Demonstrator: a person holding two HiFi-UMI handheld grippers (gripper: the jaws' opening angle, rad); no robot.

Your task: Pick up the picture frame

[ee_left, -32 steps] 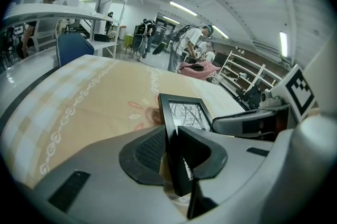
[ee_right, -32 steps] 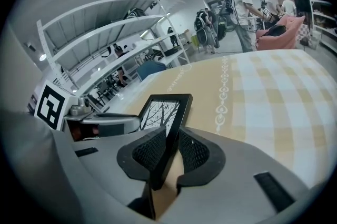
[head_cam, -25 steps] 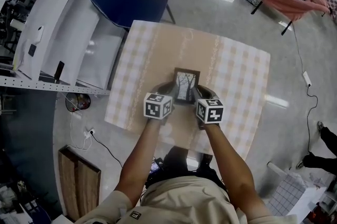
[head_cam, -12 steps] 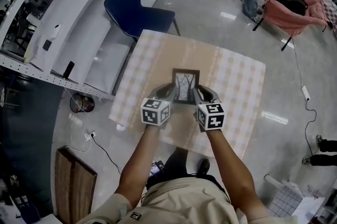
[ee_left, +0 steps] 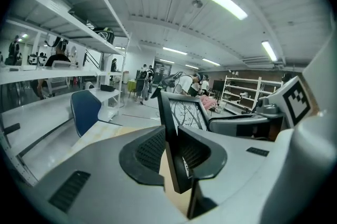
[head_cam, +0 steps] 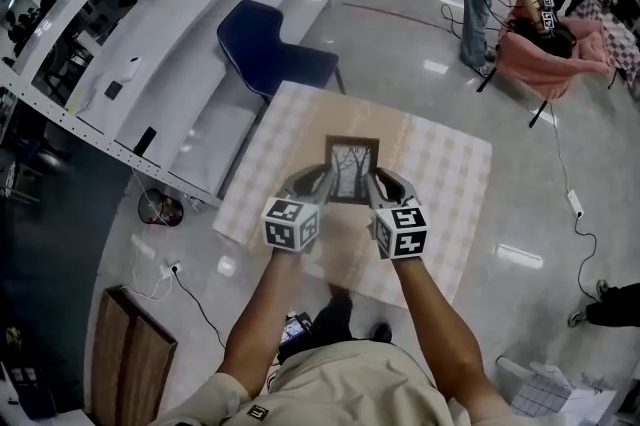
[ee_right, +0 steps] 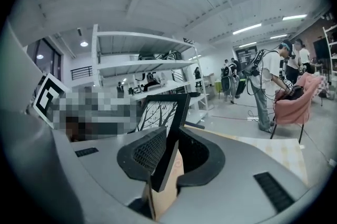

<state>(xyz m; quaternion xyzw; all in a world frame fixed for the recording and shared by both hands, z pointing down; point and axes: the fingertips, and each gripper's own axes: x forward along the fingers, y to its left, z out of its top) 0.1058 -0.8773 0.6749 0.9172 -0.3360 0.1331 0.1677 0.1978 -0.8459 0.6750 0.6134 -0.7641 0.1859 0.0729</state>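
A dark picture frame (head_cam: 351, 169) with a bare-tree print is held up above the checked table (head_cam: 440, 174), between my two grippers. My left gripper (head_cam: 316, 186) is shut on the frame's left edge, and in the left gripper view that edge (ee_left: 171, 139) runs between the two black pads. On the frame's right edge my right gripper (head_cam: 378, 188) is shut too; in the right gripper view the frame (ee_right: 167, 136) stands clamped in its jaws, tilted, with brown backing below.
A blue chair (head_cam: 275, 49) stands at the table's far side, next to long white shelving (head_cam: 130, 84). People and a pink-covered chair (head_cam: 545, 49) are at the back right. A cable (head_cam: 575, 204) lies on the floor to the right.
The frame has risen off the table with both grippers shut on its sides. The head view has tipped up, showing more of the room beyond.
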